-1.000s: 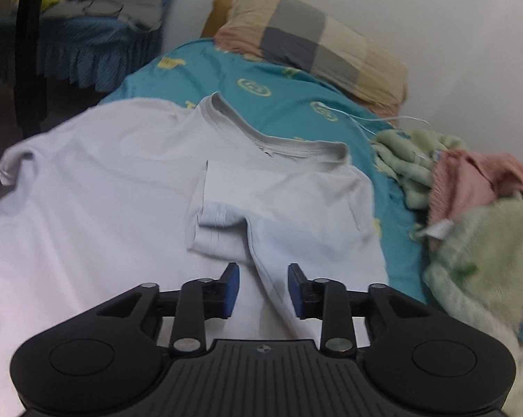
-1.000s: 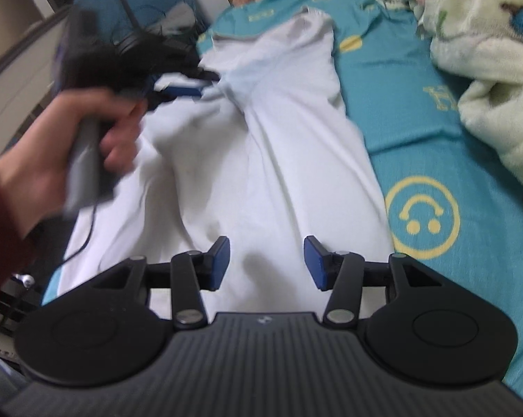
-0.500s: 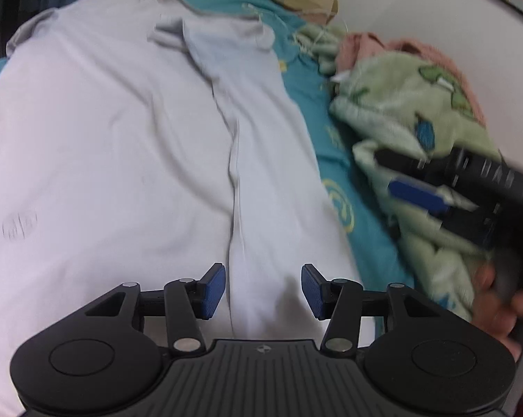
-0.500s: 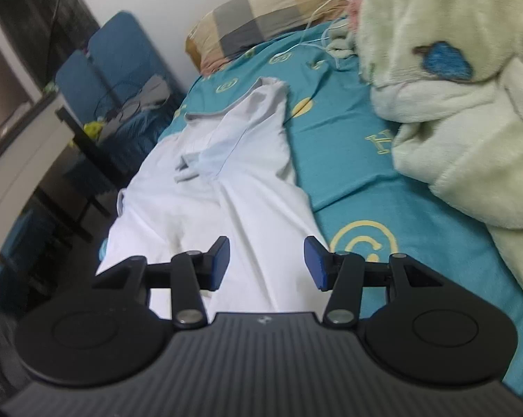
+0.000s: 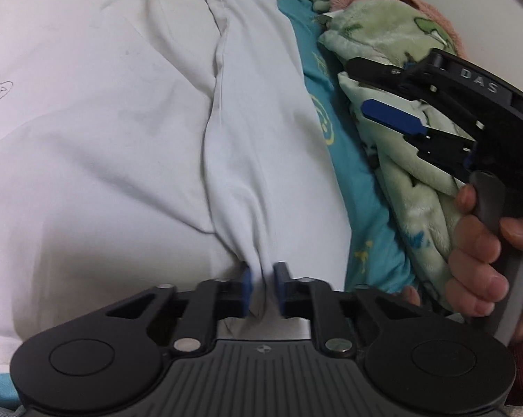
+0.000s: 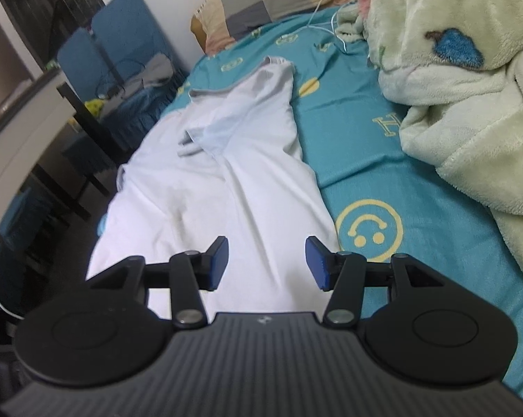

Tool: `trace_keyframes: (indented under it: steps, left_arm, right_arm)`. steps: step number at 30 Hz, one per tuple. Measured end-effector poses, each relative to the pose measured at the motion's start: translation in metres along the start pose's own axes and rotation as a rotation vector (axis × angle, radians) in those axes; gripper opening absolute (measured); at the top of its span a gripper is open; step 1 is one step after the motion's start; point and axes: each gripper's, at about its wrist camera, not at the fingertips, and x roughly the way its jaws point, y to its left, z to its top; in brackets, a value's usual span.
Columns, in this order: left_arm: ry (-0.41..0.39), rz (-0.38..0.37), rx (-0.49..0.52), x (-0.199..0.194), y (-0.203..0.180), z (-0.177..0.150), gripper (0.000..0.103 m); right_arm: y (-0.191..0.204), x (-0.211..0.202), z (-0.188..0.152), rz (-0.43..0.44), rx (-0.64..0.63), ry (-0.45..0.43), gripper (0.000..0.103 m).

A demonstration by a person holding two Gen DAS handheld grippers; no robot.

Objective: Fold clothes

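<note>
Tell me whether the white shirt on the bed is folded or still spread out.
Partly folded. The white shirt has its right side and sleeve turned over the middle; its left half lies spread. The left gripper pinches the folded flap's hem.

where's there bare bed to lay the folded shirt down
Free: the teal sheet strip between the white shirt and the green blanket, around the smiley print. A smaller patch lies below the checked pillow. Crowded: the blanket side, and the cable near the pillow.
</note>
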Motion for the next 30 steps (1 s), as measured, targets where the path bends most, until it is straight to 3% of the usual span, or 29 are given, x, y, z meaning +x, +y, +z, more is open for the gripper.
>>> trace_keyframes:
  steps: [6, 12, 15, 18, 22, 27, 30]
  left_arm:
    - [0.028, -0.004, -0.033, -0.023, -0.016, -0.004, 0.005]
    - [0.057, 0.114, -0.007, -0.008, -0.011, -0.016, 0.006]
    - [0.050, 0.119, 0.025, -0.010, -0.012, -0.014, 0.009]
    - [0.002, 0.156, 0.095, -0.029, -0.022, -0.005, 0.027]
    - [-0.141, 0.182, 0.172, -0.064, -0.039, 0.021, 0.053]
    - [-0.324, 0.264, 0.229, -0.085, -0.041, 0.074, 0.066]
    - [-0.407, 0.367, 0.252, -0.087, -0.028, 0.093, 0.070]
  right_arm:
    - [0.000, -0.005, 0.000, -0.014, -0.010, -0.009, 0.053]
    - [0.005, -0.006, 0.000, -0.013, -0.034, -0.018, 0.053]
    - [0.008, -0.007, 0.000, -0.009, -0.048, -0.026, 0.053]
    - [0.011, -0.009, -0.001, -0.004, -0.062, -0.033, 0.053]
    - [0.019, -0.024, 0.004, 0.037, -0.075, -0.098, 0.053]
    - [0.028, -0.032, 0.006, 0.066, -0.107, -0.169, 0.053]
    - [0.036, -0.027, 0.007, 0.070, -0.135, -0.176, 0.053]
